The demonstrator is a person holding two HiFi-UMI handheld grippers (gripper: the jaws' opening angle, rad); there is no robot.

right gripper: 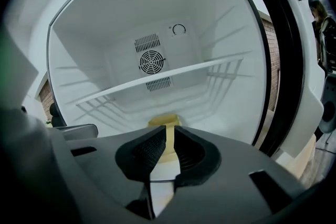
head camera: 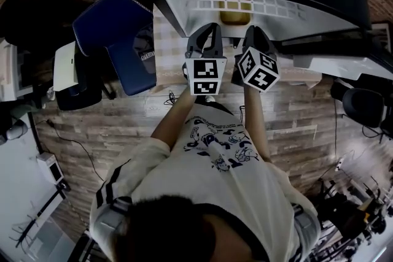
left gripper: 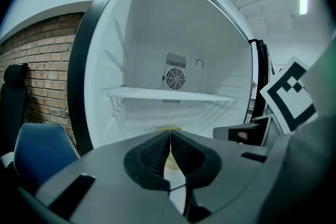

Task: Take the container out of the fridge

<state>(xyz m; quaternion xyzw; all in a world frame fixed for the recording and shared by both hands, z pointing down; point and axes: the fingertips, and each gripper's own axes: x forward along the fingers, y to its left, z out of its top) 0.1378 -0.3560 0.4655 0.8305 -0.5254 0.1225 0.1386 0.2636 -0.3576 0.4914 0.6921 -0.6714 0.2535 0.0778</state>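
Left gripper (left gripper: 170,135), right gripper (right gripper: 169,138) before open fridge (right gripper: 100,34), container (right gripper: 164,122) inside

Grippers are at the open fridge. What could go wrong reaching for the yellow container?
The left gripper has its jaws together, the right gripper only slightly apart, so either might shove the container rather than grip it.
It sits under the shelf; lifting early could knock the shelf.

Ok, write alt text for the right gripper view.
An open white fridge fills the view, a yellow container on its floor below a shelf. The right gripper points at the container, its dark fingers slightly apart and holding nothing. A round fan grille sits on the back wall.
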